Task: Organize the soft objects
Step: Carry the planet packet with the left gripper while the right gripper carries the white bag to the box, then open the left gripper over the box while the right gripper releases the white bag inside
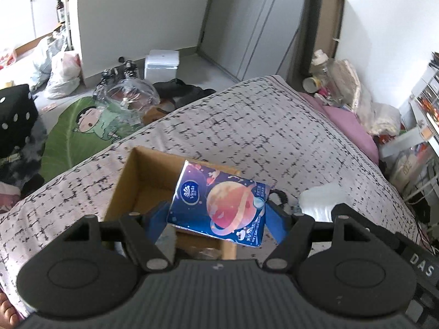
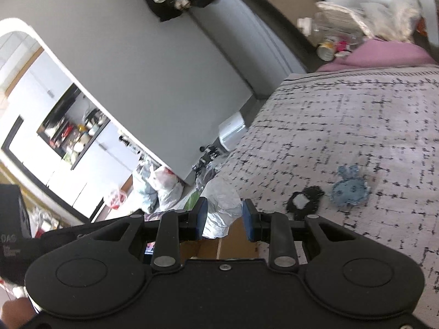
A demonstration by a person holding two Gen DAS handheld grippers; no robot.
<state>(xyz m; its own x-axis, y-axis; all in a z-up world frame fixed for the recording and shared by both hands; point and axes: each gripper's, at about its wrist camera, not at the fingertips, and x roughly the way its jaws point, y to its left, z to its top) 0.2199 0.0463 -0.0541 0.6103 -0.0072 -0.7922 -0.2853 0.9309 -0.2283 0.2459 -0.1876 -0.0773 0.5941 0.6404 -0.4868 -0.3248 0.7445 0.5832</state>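
Note:
My left gripper (image 1: 216, 216) is shut on a blue tissue pack (image 1: 219, 205) with a planet print and holds it above an open cardboard box (image 1: 137, 181) on the bed. My right gripper (image 2: 223, 219) is shut on a white crumpled plastic pack (image 2: 219, 205) and holds it above the box edge (image 2: 236, 242). A small blue plush (image 2: 348, 186) and a black-and-white soft item (image 2: 304, 201) lie on the bedspread to the right of the right gripper. The white pack also shows in the left wrist view (image 1: 321, 203), right of the tissue pack.
The bed has a grey patterned spread (image 1: 260, 126) and a pink sheet (image 1: 351, 120) at its far side. The floor beyond holds a green leaf cushion (image 1: 79, 134), plastic bags (image 1: 63, 74), a white box (image 1: 162, 64) and clutter. Shelving (image 1: 422, 115) stands at right.

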